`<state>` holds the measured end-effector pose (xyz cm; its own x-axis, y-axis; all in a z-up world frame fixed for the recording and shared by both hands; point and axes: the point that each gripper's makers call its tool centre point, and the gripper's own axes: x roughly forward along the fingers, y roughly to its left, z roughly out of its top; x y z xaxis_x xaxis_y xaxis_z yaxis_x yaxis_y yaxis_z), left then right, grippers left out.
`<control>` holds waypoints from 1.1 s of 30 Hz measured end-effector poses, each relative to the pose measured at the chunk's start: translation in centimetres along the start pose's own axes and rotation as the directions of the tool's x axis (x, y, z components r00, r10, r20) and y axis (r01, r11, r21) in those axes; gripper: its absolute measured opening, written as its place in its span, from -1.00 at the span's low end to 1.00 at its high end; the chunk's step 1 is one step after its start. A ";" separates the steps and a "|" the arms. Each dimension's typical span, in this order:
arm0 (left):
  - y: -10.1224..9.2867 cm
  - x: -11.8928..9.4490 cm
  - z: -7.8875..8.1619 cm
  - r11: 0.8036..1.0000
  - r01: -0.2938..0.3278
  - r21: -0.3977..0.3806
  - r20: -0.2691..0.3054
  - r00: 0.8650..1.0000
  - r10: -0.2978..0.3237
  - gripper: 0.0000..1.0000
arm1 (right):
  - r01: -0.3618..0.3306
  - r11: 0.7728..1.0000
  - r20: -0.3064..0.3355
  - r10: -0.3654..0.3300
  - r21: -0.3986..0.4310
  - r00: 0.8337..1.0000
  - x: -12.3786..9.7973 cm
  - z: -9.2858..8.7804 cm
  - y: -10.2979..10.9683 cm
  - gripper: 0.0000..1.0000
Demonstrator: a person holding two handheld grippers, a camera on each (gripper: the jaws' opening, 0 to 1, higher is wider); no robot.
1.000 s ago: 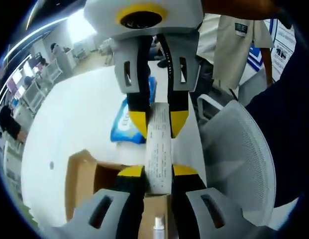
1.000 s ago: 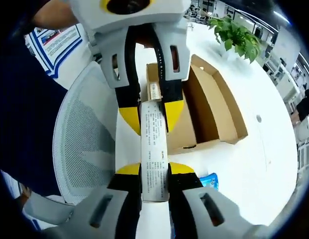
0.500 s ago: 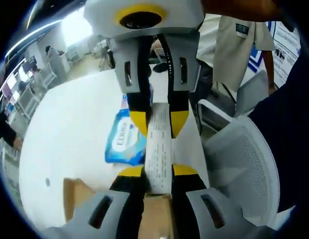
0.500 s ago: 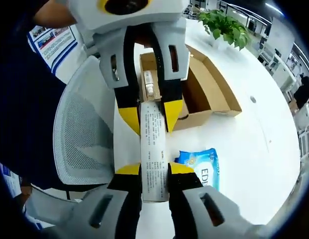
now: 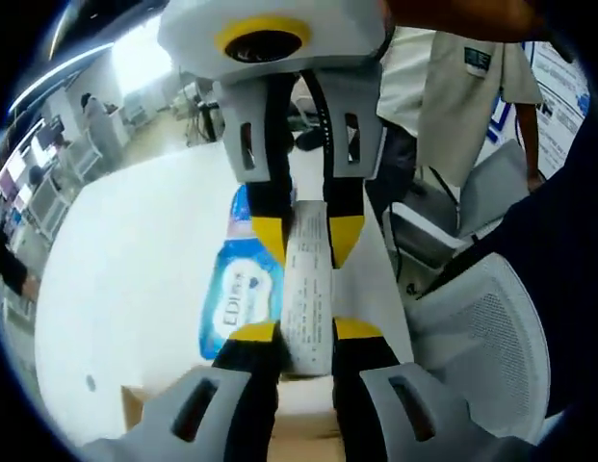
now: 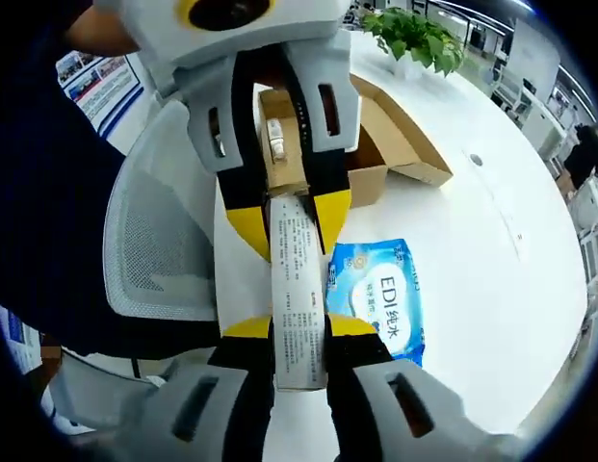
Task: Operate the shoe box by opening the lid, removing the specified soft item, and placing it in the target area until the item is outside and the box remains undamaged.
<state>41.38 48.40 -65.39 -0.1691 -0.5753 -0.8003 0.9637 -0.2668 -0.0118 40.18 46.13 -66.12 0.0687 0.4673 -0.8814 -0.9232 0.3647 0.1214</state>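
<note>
While both grippers face each other over the white worktop [image 6: 491, 241], each pinches an end of the same long white printed pack [image 6: 299, 289], held flat between them in the air. The left gripper [image 5: 307, 332] has its yellow-tipped jaws pressed onto the near end of the pack in the left gripper view; the right gripper [image 6: 299, 332] clamps the other end the same way in the right gripper view. Each view also shows the opposite gripper coming down from the top, jaws closed on the pack. A blue wet-wipes packet [image 6: 380, 294] lies flat on the worktop just beside the held pack, outside the open cardboard shoe box [image 6: 395, 135], which sits near it with a small bottle [image 6: 275, 135] inside. A potted plant [image 6: 414, 34] stands beyond the box. A white mesh chair [image 6: 159, 241] stands at the worktop's edge.
</note>
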 end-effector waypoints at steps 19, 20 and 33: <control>1.7 4.9 4.5 0.999 0.027 0.021 -0.003 1.000 -0.027 -0.66 | -0.006 0.999 -0.003 0.006 0.034 1.000 -2.0 -6.1 -2.4 -0.66; 1.8 5.1 4.7 0.999 0.026 0.020 -0.003 1.000 -0.026 -0.66 | -0.006 0.999 -0.005 0.006 0.034 1.000 -2.1 -6.4 -2.6 -0.66; 2.4 8.4 7.1 0.999 0.029 -0.018 -0.004 1.000 -0.029 -0.65 | -0.034 0.999 -0.027 0.034 0.016 0.999 -3.1 -10.4 -3.8 -0.66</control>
<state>40.85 37.42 -67.85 -0.1962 -0.5638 -0.8022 0.9618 -0.2698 -0.0456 39.57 34.91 -68.62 0.0267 0.4574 -0.8889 -0.9187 0.3617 0.1586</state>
